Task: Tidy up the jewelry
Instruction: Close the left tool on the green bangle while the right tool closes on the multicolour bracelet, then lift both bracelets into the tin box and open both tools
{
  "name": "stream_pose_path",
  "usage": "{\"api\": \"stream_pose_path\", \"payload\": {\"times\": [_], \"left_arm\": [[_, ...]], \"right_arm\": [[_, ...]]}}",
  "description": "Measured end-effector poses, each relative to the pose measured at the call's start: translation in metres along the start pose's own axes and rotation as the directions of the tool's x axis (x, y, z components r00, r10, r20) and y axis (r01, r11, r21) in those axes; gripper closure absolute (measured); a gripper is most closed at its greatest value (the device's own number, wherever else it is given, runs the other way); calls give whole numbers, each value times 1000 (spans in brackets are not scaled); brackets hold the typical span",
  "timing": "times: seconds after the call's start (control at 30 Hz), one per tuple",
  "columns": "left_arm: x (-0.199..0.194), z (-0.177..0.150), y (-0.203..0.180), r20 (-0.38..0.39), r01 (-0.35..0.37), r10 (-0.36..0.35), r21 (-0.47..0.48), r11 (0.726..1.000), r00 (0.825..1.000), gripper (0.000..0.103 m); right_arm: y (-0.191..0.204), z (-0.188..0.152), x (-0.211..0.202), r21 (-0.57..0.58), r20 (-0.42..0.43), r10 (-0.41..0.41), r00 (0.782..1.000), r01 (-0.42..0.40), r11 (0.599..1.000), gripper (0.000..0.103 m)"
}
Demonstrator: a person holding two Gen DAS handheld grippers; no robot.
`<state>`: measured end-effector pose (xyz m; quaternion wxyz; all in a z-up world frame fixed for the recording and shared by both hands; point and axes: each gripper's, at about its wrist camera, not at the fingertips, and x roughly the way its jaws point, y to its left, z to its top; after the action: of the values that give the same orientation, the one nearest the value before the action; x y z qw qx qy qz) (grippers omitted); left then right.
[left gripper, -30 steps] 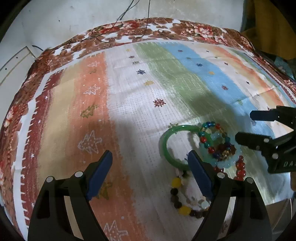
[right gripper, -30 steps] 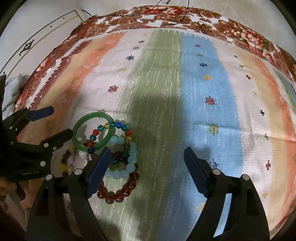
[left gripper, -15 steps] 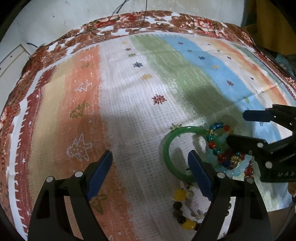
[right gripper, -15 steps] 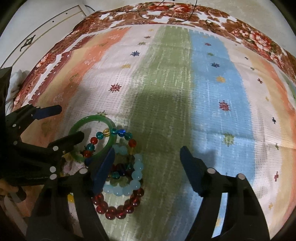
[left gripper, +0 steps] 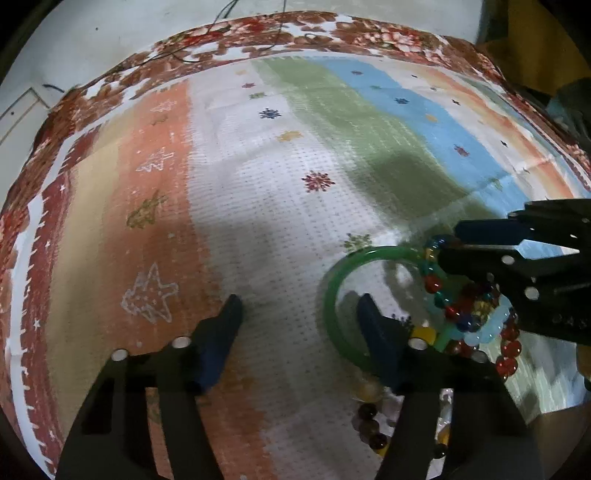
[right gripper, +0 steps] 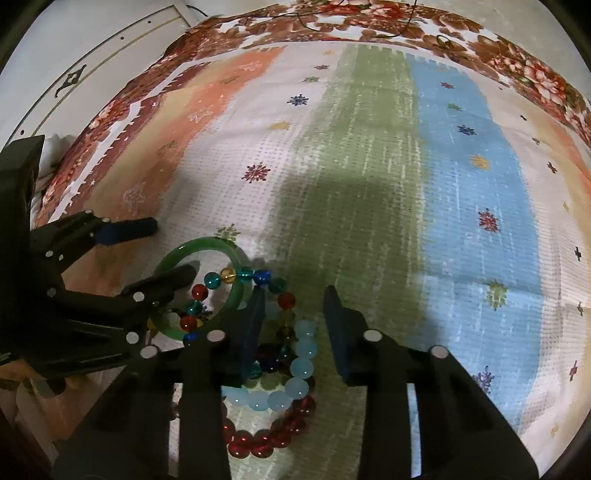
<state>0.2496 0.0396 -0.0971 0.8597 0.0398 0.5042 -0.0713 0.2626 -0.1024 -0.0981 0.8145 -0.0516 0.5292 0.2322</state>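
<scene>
Both claws are closing in on the tangled heap to separate pieces. The left gripper (left gripper: 299, 325) has just been narrowing; its jaws stand apart astride the green bangle (left gripper: 334, 288), one inside the ring. The right gripper (right gripper: 293, 310) has just been closing around the multicoloured bead bracelet (right gripper: 258, 277); whether its pads already pinch is unclear. Next comes lifting each piece free without dragging the pale blue bracelet (right gripper: 299, 373).

I'm seeing a striped cloth (right gripper: 369, 155) lying over a floral-bordered blanket (right gripper: 332, 26), a thin dark cable (left gripper: 229, 48) trailing across its far edge, pale floor (left gripper: 92, 33) showing beyond.
</scene>
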Motion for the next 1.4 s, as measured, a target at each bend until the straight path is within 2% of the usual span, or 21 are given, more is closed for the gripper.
{"api": "stream_pose_path", "payload": {"times": [0.03, 0.1, 0.17, 0.23, 0.37, 0.9, 1.23, 1.4], "left_arm": [[0, 0, -2, 1, 6, -6, 12, 1000, 1000, 51], [0, -1, -5, 0, 12, -12, 26, 1000, 1000, 63], [0, -1, -5, -1, 12, -12, 21, 1000, 1000, 70], [0, 0, -2, -1, 8, -8, 8, 1000, 1000, 76], [0, 0, 0, 1, 2, -2, 6, 1000, 1000, 94], [-21, 0, 3, 53, 17, -18, 11, 1000, 998, 95], [-38, -2, 5, 74, 25, -23, -24, 999, 997, 95], [-48, -5, 5, 78, 24, -21, -36, 999, 997, 95]], "right_arm": [[0, 1, 1, -1, -2, 16, 1000, -16, 1000, 83], [1, 3, 3, -4, 0, 30, 1000, -30, 1000, 87], [2, 3, 4, -3, -4, 43, 999, -43, 999, 92], [5, 3, 3, -22, -6, 36, 999, -36, 999, 92], [5, 3, 2, -29, -5, 39, 999, -39, 999, 92], [7, 6, -16, -50, 13, 13, 1000, -13, 999, 92], [19, 5, -43, -83, 69, -37, 997, 43, 996, 92], [29, 4, -58, -100, 97, -30, 995, 39, 994, 92]]}}
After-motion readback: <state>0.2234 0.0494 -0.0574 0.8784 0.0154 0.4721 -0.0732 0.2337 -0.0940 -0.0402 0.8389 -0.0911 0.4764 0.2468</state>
